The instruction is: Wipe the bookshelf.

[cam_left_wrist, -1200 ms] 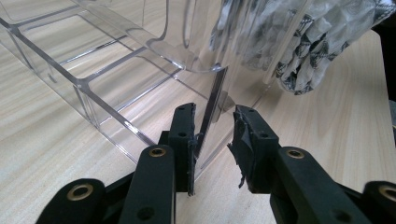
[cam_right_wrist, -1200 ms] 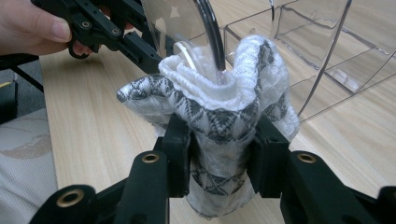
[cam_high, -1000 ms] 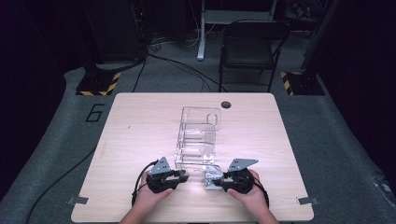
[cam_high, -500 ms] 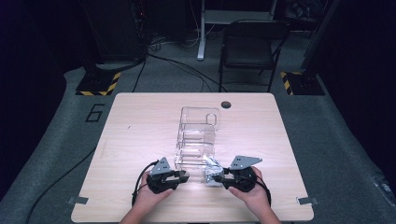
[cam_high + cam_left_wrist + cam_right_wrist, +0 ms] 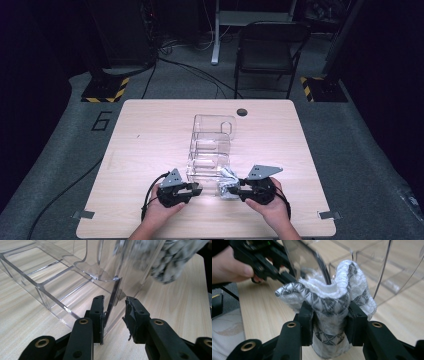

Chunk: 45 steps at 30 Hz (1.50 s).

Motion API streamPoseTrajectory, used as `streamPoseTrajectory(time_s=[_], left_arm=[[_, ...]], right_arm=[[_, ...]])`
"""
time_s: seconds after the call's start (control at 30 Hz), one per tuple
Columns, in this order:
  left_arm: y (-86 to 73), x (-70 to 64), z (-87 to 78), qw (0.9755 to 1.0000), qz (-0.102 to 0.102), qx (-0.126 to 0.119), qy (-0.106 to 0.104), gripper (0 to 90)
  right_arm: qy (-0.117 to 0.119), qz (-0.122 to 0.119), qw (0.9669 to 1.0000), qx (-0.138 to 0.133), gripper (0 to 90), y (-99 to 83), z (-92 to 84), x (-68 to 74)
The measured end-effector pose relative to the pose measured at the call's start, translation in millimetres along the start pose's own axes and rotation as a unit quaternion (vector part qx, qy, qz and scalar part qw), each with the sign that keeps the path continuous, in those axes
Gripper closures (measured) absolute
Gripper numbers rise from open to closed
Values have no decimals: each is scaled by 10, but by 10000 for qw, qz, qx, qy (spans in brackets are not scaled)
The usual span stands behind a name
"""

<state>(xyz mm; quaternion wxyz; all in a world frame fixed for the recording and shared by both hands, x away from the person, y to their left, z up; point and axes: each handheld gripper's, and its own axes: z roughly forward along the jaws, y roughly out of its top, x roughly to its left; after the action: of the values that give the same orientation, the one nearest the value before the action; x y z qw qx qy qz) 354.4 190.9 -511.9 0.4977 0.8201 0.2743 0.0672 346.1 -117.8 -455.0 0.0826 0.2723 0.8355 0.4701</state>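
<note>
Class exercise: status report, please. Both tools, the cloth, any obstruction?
Right tool shut on patterned cloth. Left tool straddles clear organizer wall. Organizer wall close ahead of cloth.

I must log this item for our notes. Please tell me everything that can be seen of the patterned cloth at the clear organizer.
The white knitted cloth with a grey zigzag pattern is a soft, bunched bundle. The right tool clamps it between its two black jaws, and folds bulge above and hang below them. It is held at the near end of the clear plastic compartment organizer, and its top reaches one transparent wall edge.
</note>
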Motion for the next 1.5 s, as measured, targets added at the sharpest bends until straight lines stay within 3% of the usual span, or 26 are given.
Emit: streamPoseTrajectory(time_s=[0.1, 0.17, 0.2, 0.33, 0.4, 0.47, 0.53, 0.63, 0.73, 0.87, 0.93, 1.07, 1.37, 1.5], left_arm=[[3, 8, -3, 10000, 71, 32, 4, 686], [1, 6, -1, 10000, 45, 11, 3, 686], [1, 6, -1, 10000, 45, 11, 3, 686], [1, 6, -1, 10000, 44, 13, -2, 686], [0, 5, 0, 10000, 53, 6, 7, 686], [0, 4, 0, 10000, 56, 9, 4, 686], [-1, 5, -1, 10000, 46, 5, 2, 686], [-2, 6, 1, 10000, 38, -6, 3, 686], [1, 12, -4, 9999, 92, 46, -6, 685], [0, 11, -1, 10000, 88, 33, 1, 686], [0, 12, -2, 10000, 90, 37, -4, 686], [0, 11, -2, 9999, 94, 41, -3, 685], [0, 8, 1, 10000, 69, 22, 1, 685], [-3, 1, 7, 10000, 37, -20, 16, 684]], right_arm=[[-25, -77, 9999, -65, 622, -19, 14, 7], [110, 239, 9996, -74, 624, -137, 84, -60], [110, 239, 9996, -74, 624, -137, 84, -60], [13, 337, 9988, 355, 624, -351, 279, -90], [144, 504, 9979, 383, 624, -391, 307, -129], [137, 471, 9978, 438, 625, -360, 297, -127], [58, 242, 9986, 469, 626, -273, 240, -95], [35, 179, 9998, 91, 626, -90, 73, -35], [-28, -48, 9996, -277, 629, 117, -81, 52], [54, -20, 9982, -589, 630, 225, -150, 66], [101, -55, 9982, -594, 632, 257, -141, 55], [172, -18, 9975, -690, 629, 203, -100, 37], [244, 343, 9971, -637, 622, -78, 5, -40], [184, 306, 9976, -585, 621, -130, 35, -41]])
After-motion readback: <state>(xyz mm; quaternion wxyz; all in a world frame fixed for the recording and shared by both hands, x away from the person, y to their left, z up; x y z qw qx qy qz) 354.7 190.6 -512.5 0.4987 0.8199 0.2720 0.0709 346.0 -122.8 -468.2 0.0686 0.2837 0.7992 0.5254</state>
